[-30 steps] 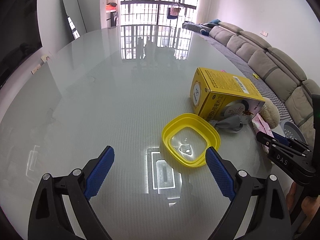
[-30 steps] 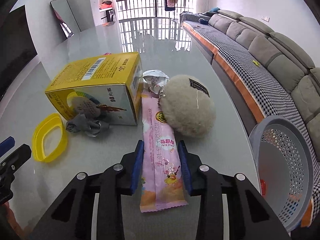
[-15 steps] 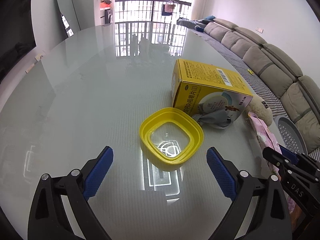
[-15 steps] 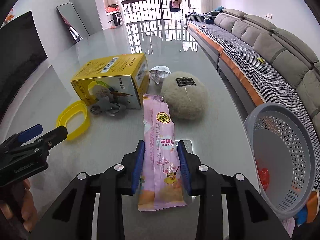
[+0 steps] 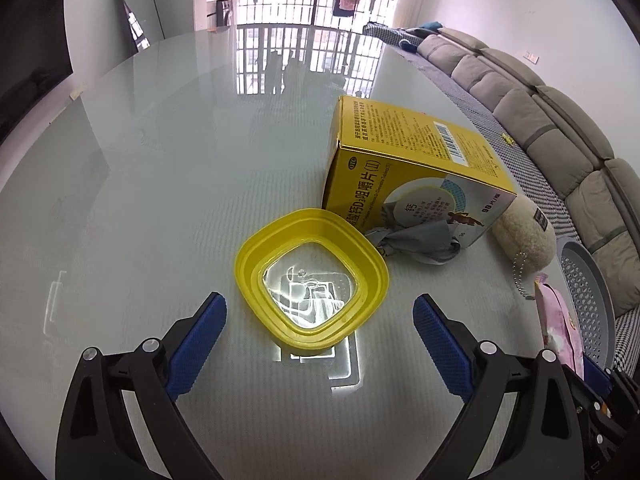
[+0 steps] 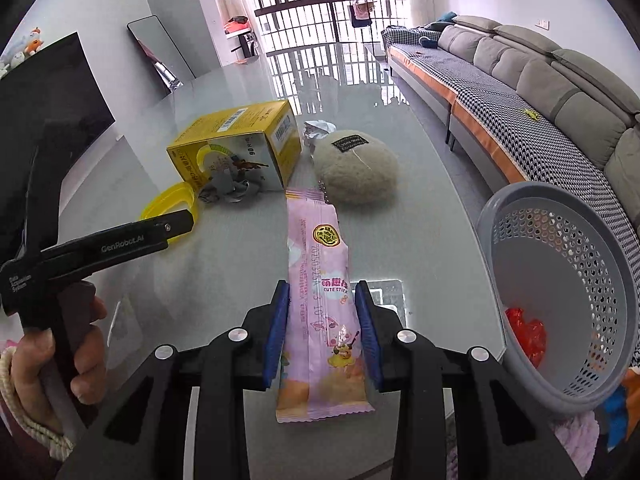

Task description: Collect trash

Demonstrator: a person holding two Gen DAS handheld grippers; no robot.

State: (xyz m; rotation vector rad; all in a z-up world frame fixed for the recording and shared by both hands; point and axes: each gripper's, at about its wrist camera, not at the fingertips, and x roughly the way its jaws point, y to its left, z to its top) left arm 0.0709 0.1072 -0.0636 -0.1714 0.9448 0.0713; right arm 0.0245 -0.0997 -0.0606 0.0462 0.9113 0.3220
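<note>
The right gripper [image 6: 322, 332] has its blue fingers [image 6: 277, 332] clenched on a long pink snack wrapper [image 6: 320, 300], gripping it across its lower half so the packet sticks out forward over the glass tabletop [image 6: 432, 216], lifted clear of it. Just to the right, beyond the tabletop's edge, sits a grey perforated basket [image 6: 568, 264] with a piece of red trash [image 6: 526, 336] in its bottom. The left gripper [image 5: 318, 316] hangs over the tabletop with its fingers [image 5: 198, 340] spread wide and nothing between them; a yellow plastic ring lid [image 5: 312, 276] lies flat just ahead of the tips. Behind the lid a yellow medicine box [image 5: 416, 168] lies on its side, with a crumpled grey scrap [image 5: 416, 240] against its front face. A fuzzy cream pouch [image 6: 356, 168] rests beside the box, and a crumpled white wrapper [image 6: 316, 130] lies behind it. In the right wrist view a hand [image 6: 60, 352] grips the left tool's handle.
</note>
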